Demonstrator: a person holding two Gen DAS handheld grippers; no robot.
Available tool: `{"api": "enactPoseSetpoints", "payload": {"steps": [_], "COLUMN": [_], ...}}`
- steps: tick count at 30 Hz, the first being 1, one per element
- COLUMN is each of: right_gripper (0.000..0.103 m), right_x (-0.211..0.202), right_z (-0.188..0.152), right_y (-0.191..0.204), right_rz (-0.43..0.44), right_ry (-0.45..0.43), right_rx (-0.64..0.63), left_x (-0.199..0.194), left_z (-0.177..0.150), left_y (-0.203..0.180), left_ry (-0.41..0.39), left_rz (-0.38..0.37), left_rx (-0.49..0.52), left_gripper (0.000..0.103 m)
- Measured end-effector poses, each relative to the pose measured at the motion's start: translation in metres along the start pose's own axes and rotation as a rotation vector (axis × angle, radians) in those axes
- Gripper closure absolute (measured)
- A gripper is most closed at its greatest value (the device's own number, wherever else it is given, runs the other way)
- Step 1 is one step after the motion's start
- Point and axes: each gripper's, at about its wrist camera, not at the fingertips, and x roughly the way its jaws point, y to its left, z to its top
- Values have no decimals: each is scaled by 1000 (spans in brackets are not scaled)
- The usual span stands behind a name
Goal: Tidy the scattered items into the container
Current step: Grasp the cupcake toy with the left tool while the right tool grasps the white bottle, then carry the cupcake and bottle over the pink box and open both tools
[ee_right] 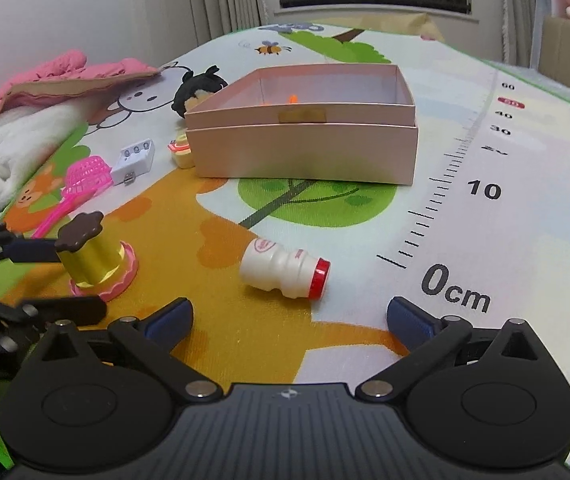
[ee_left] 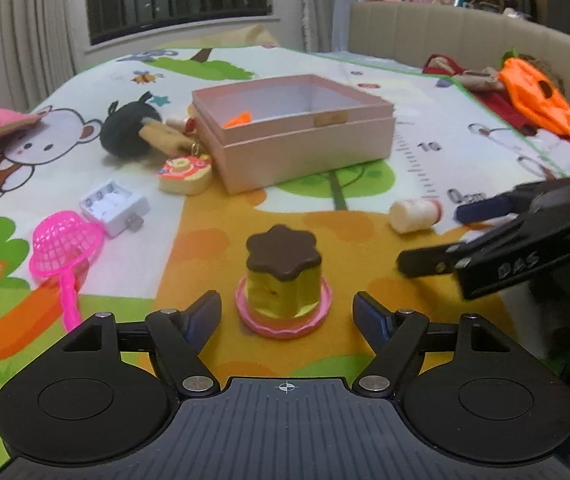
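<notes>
A pink open box (ee_left: 305,148) stands on the play mat, with a small orange item (ee_left: 239,119) inside; the box also shows in the right wrist view (ee_right: 305,152). A toy pudding cake (ee_left: 283,284) with a brown top and pink base stands just ahead of my open left gripper (ee_left: 287,314), between its fingers. It also shows in the right wrist view (ee_right: 93,256). A small white bottle with a red cap (ee_right: 285,268) lies on its side just ahead of my open right gripper (ee_right: 289,316). It also shows in the left wrist view (ee_left: 415,214), where the right gripper (ee_left: 445,236) shows too.
Left of the box lie a pink toy strainer (ee_left: 63,248), a white battery holder (ee_left: 115,206), a round donut toy (ee_left: 185,174) and a black plush (ee_left: 131,132). An orange toy (ee_left: 541,96) lies at the far right. Pink cloth (ee_right: 65,76) lies at the mat's left edge.
</notes>
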Motion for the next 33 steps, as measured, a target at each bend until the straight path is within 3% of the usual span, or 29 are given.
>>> {"api": "enactPoseSetpoints", "payload": {"steps": [6,9,11,13,17,19,26,33], "right_gripper": [19,35,52,59,59,59,59,59], "right_x": [-3,2,4,3,-2,-5,-19,-25], "right_z": [1,7,12,16,14,12,14,34], "right_y": [14,17,15,12,8,6,-4,-23], "right_rz": [-7,-35,-35,-34,-43,-43,-26,0], "right_ry": [-59,-64,-51,-45,-43,-42,-47,-83], "right_rx": [12,10,12,14,-7,-15,-56,-47], "left_x": [-4,-4,-3,0,5,7,3,16], "left_z": [-5,-5,-4,-2,2,4,13,68], "left_y": [2,2,1,0,-2,-4,-10,-9], "left_ry": [-6,-8,-9,-12,-14,-15,-22,-118], "left_rz": [-12,-14,-10,-1,8,15,-28,-35], "left_rx": [-42,-44,-49,-52,-45,-34,-5,31], "left_gripper": [20,19,19,21,31,42,42,42]}}
